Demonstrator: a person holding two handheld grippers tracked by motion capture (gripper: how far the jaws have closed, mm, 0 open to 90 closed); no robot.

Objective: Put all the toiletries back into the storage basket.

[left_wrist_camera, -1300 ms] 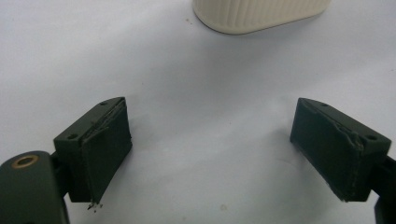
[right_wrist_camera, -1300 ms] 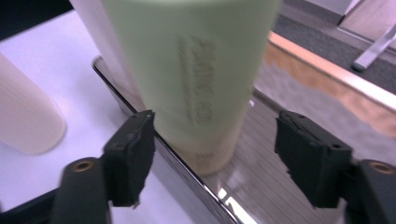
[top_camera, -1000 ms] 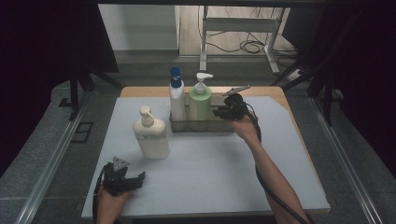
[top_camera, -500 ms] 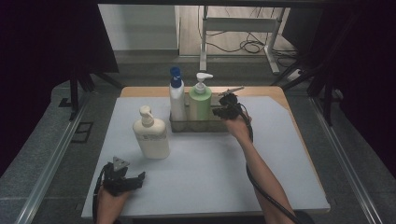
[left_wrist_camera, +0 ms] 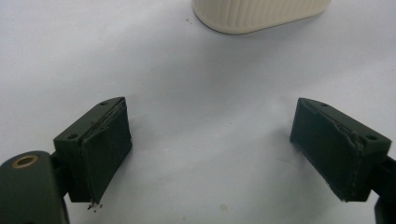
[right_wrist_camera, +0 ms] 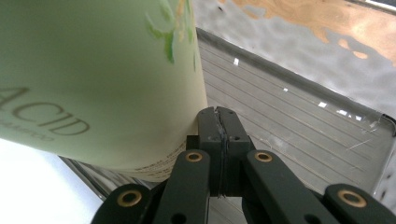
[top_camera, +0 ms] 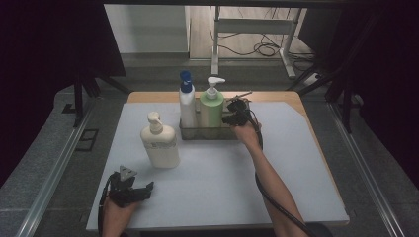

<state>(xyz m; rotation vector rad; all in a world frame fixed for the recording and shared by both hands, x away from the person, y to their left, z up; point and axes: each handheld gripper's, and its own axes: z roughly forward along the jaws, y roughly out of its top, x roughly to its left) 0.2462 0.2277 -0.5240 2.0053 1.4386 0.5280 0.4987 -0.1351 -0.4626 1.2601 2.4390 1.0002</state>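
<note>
One pale green pump bottle [top_camera: 211, 109] stands upright in the tray [top_camera: 207, 134], right gripper [top_camera: 231, 118] closed beside it

Your pale green pump bottle [top_camera: 211, 111], dark grey lettering | white bottle [top_camera: 187, 106], blue cap | cream bottle [top_camera: 160, 143], ribbed base | clear tray [top_camera: 207, 132] | white mat [top_camera: 207, 182] | your black grippers: left gripper [top_camera: 143, 190], right gripper [top_camera: 231, 118]

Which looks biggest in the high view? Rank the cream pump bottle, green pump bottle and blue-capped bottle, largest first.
1. cream pump bottle, widest, though nearest the camera.
2 and 3. green pump bottle and blue-capped bottle: too alike to rank.
</note>
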